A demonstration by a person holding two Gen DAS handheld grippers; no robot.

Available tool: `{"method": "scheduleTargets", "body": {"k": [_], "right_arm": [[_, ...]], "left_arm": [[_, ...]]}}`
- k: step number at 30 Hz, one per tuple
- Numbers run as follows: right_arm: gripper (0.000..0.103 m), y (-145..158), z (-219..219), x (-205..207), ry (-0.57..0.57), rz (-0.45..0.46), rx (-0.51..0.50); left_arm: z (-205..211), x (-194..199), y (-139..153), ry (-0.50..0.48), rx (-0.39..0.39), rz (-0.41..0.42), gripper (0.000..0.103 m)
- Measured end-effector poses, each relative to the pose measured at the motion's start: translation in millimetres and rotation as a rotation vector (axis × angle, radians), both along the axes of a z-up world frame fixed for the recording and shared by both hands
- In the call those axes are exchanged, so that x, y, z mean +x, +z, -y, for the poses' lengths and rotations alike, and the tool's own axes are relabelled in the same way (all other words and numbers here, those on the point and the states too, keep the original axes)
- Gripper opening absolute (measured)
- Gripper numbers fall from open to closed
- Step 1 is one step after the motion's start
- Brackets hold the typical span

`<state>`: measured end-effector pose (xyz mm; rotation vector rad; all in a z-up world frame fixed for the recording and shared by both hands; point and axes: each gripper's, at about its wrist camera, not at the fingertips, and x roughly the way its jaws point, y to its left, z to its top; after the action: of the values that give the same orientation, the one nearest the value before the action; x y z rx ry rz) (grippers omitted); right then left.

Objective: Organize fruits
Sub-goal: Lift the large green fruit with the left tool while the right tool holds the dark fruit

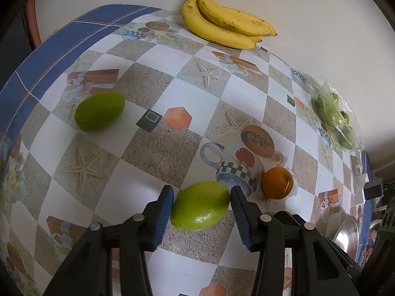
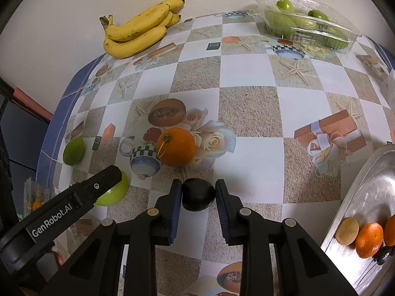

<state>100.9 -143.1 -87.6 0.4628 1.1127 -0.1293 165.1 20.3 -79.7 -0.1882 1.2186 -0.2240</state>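
My left gripper (image 1: 202,188) is shut on a green oval fruit (image 1: 200,206) that rests on the patterned tablecloth (image 1: 158,153); both blue pads touch its sides. In the right wrist view this same gripper (image 2: 108,175) reaches in from the left over the green fruit (image 2: 114,192). My right gripper (image 2: 198,182) is shut on a small dark round fruit (image 2: 197,194), also on the cloth. An orange (image 2: 176,146) lies just beyond both grippers, and a second green fruit (image 1: 100,111) lies far left.
A bunch of bananas (image 1: 222,22) lies against the wall. A clear plastic box (image 2: 306,22) of green fruits stands at the back right. A metal tray (image 2: 370,190) at the right holds tangerines (image 2: 369,239) and a yellowish fruit (image 2: 346,230). The table's blue edge (image 2: 53,128) runs on the left.
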Motion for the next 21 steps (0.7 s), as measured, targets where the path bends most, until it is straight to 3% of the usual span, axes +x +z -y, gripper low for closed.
{"method": "scheduleTargets", "body": {"k": [6,10,21], "right_arm": [[0.029,0.9,1.4,-0.3,-0.002,0.002,0.01],[0.029,2.4,3.5,-1.4,-0.006,0.005,0.012],[0.029,6.9,4.0,-4.2,-0.005,0.016,0.019]], "left_arm": [[-1.6,-0.8,2.3,0.004,0.015,0.011,0.05],[-5.2,-0.9,7.7,0.01,0.01,0.024,0.043],[-6.6,0.6,4.0,0.024,-0.011,0.012,0.047]]}}
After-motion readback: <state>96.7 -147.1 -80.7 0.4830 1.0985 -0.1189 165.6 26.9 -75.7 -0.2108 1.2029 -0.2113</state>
